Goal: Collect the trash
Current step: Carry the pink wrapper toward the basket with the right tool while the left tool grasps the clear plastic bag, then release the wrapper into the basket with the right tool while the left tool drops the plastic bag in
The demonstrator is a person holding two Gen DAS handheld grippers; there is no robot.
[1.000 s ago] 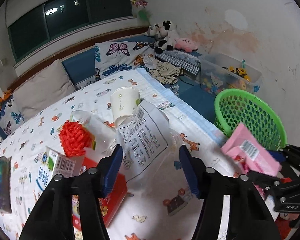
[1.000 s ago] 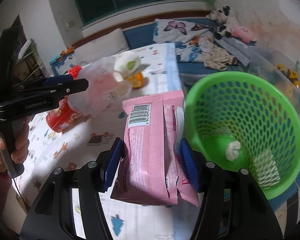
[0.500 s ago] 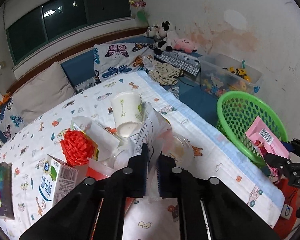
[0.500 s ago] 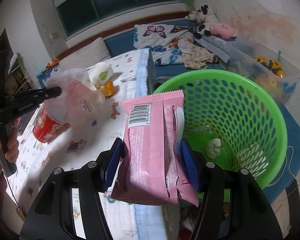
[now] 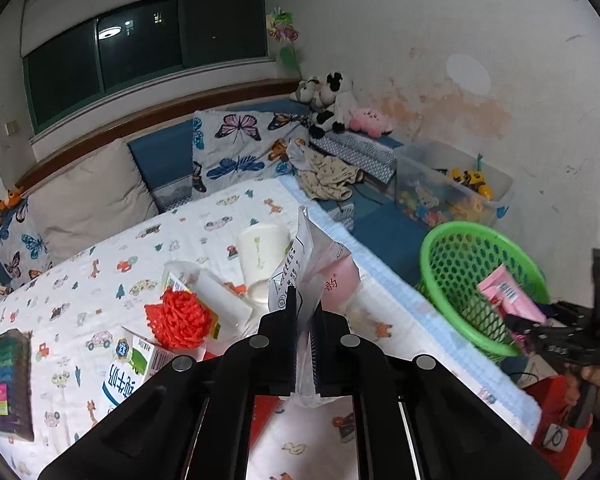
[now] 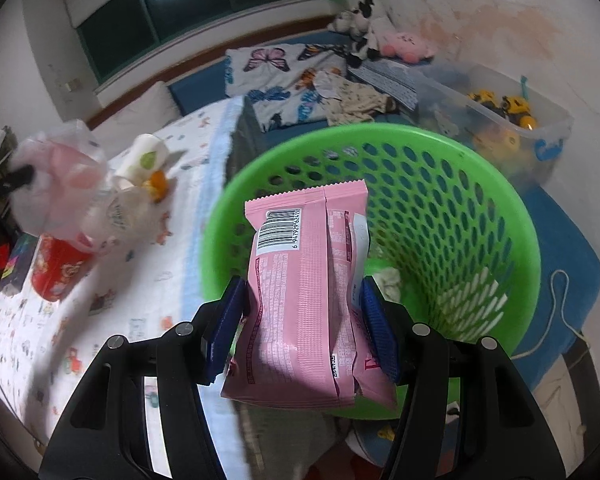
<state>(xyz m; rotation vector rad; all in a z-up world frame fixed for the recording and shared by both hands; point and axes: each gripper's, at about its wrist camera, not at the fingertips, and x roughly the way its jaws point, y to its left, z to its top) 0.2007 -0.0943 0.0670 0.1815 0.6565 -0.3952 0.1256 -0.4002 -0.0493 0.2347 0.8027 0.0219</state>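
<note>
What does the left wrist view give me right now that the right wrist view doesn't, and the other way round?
Only the left wrist view: the left gripper shut on the clear plastic bag, plus the milk carton and red mesh ball on the bed.

Only the right wrist view: the basket's inside, with a crumpled white wad at the bottom, and the right gripper gripping the pink packet over it.

Both: green basket, pink packet, plastic bag, paper cup.

Green perforated basket [image 6: 480, 216], pink wrapper [image 6: 300, 296] with black barcode, white bedsheet [image 5: 100, 280] printed with small cartoons, butterfly-patterned pillow [image 5: 248, 148], red mesh [image 5: 180, 320]
</note>
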